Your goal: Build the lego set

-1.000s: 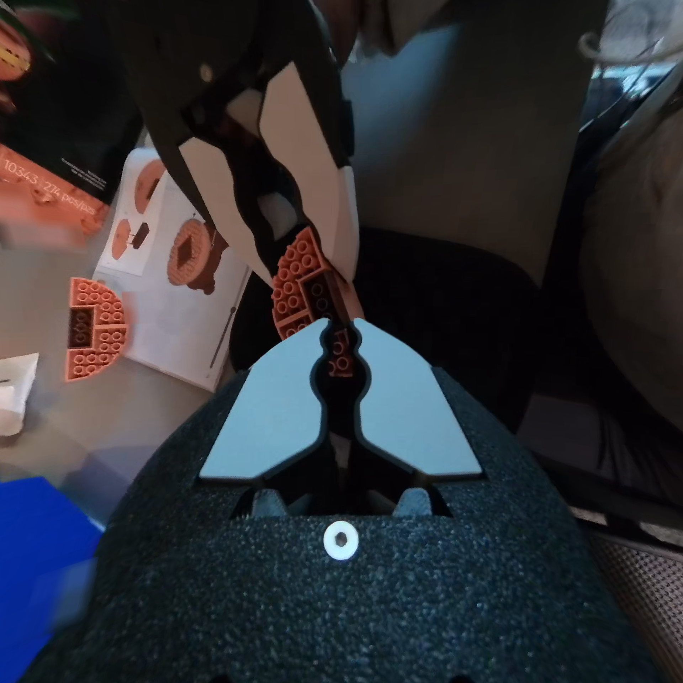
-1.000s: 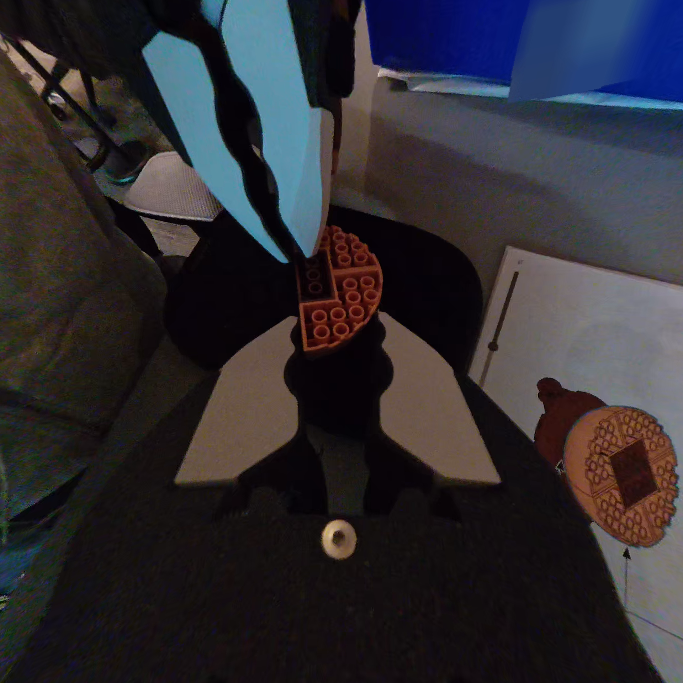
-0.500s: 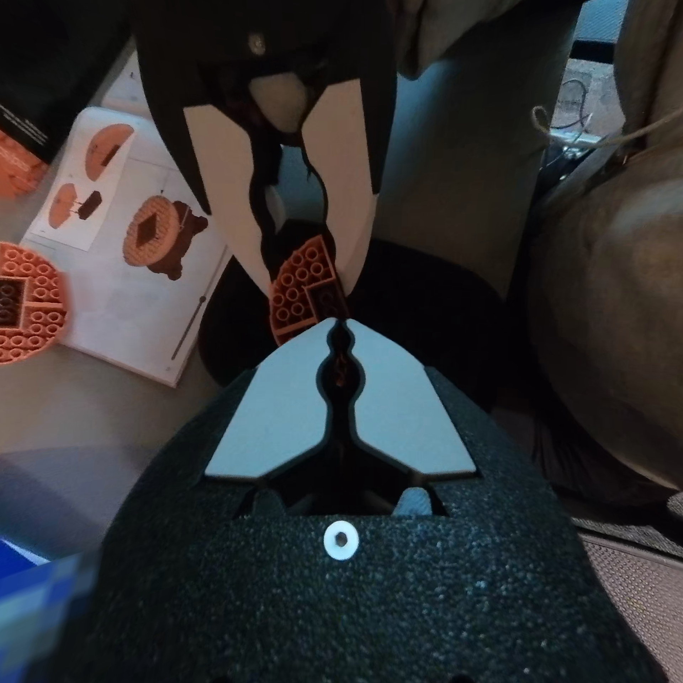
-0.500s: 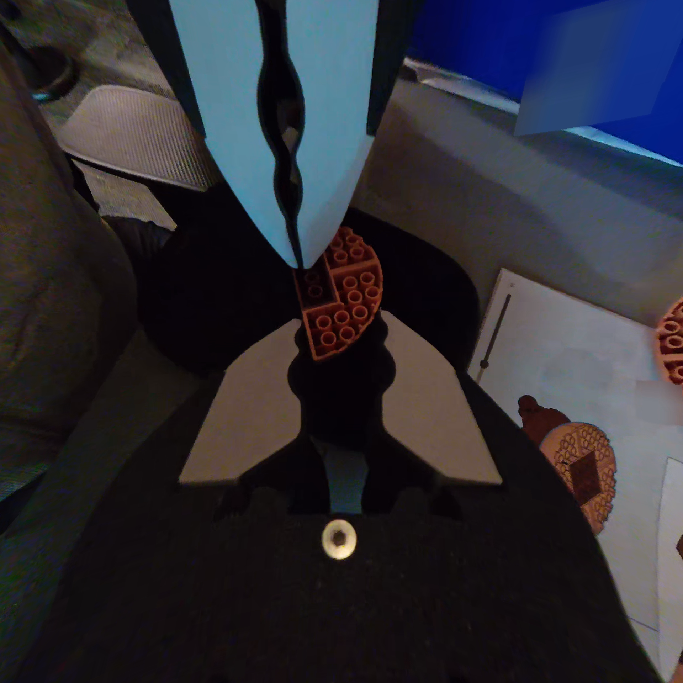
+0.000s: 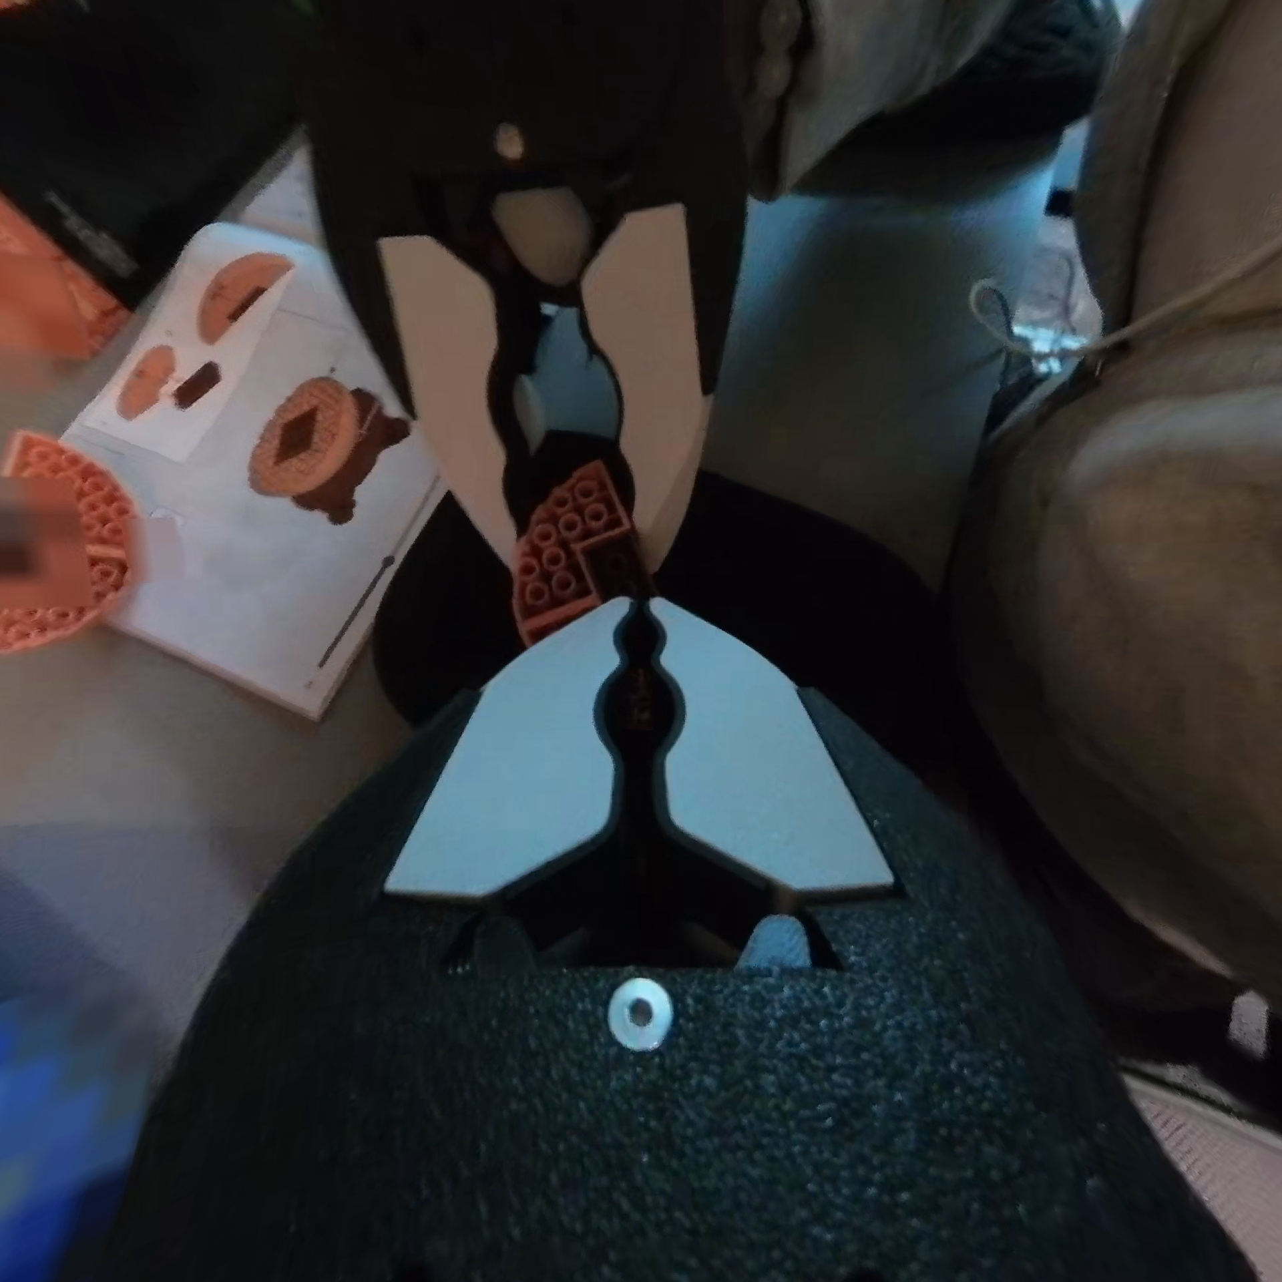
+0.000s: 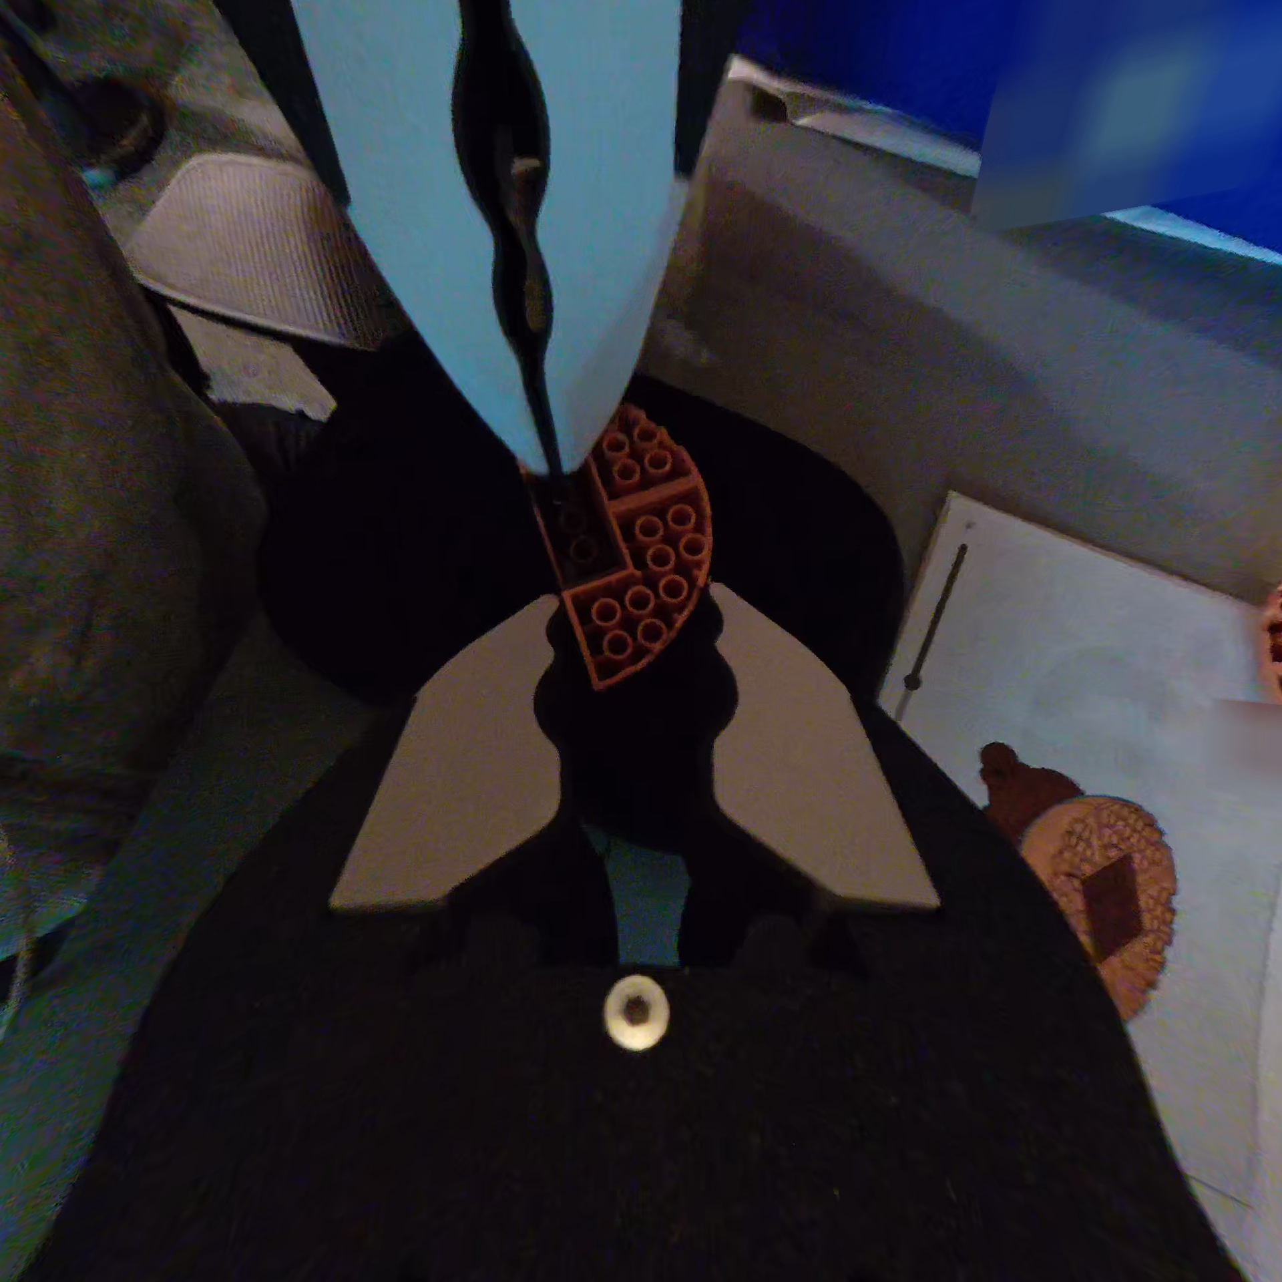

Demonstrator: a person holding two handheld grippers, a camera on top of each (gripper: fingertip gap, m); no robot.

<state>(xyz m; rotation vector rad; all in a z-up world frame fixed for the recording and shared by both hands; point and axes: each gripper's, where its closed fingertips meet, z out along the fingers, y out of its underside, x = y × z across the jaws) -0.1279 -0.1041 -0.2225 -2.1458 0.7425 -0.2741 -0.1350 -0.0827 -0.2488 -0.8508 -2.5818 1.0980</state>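
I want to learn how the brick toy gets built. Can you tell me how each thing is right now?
Right gripper: fingers apart, holding the orange half-round brick piece in the air.
Left gripper: fingers together, tips at the piece's dark middle brick.
Instruction booklet: open, flat on the table.
Second orange brick piece: lying on the table, partly blurred.

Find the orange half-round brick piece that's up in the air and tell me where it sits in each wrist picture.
Left wrist view: the orange half-round brick piece is just above centre, between the far hand-held gripper's white fingers, right ahead of the near tips.
Right wrist view: the piece is at centre, between the near fingers, under the blue-lit tips.
Shared landmark: the open instruction booklet.
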